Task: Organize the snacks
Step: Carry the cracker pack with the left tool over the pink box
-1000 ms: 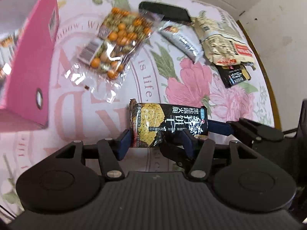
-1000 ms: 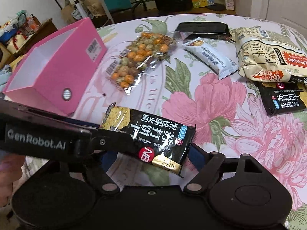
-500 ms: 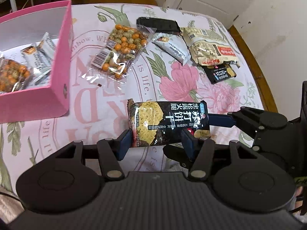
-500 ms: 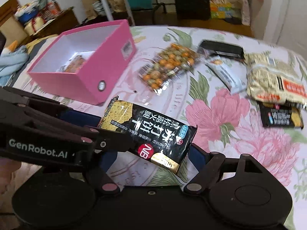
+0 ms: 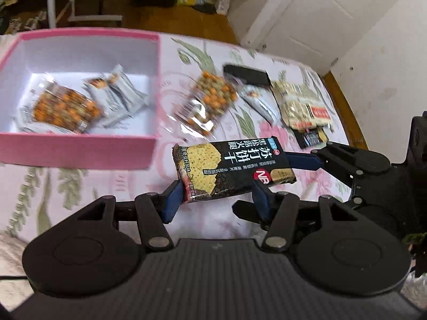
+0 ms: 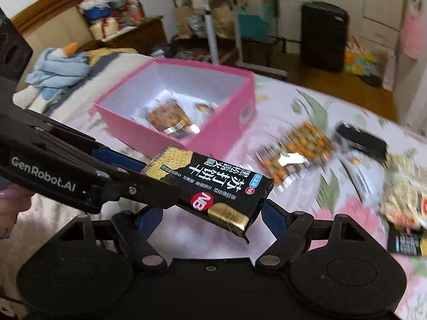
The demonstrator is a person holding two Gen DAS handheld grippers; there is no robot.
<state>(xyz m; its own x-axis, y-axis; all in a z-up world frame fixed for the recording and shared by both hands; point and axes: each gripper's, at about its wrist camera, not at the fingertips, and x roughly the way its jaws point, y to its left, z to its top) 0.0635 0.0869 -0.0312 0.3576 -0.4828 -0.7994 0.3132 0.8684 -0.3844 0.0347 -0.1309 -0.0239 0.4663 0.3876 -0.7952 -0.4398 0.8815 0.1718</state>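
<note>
A black soda cracker packet (image 5: 232, 169) is held in the air between both grippers, above the flowered tablecloth. My left gripper (image 5: 216, 200) spans its length with a blue pad at each end. My right gripper (image 6: 210, 213) does the same from the other side, crossing the left one. The packet also shows in the right wrist view (image 6: 208, 186). The open pink box (image 5: 80, 148) stands to the left, with a nut packet (image 5: 64, 109) and a white bar packet (image 5: 120, 96) inside. It shows ahead in the right wrist view (image 6: 226, 133).
On the cloth lie a clear nut packet (image 5: 210, 101), a black flat item (image 5: 245, 74), a white bar (image 5: 259, 104), a beige noodle bag (image 5: 301, 106) and another black cracker packet (image 5: 309, 137). The table edge (image 5: 347, 106) is at the right.
Both grippers have lifted the cracker packet up from the table and carried it toward the pink box, whose inside has come into view.
</note>
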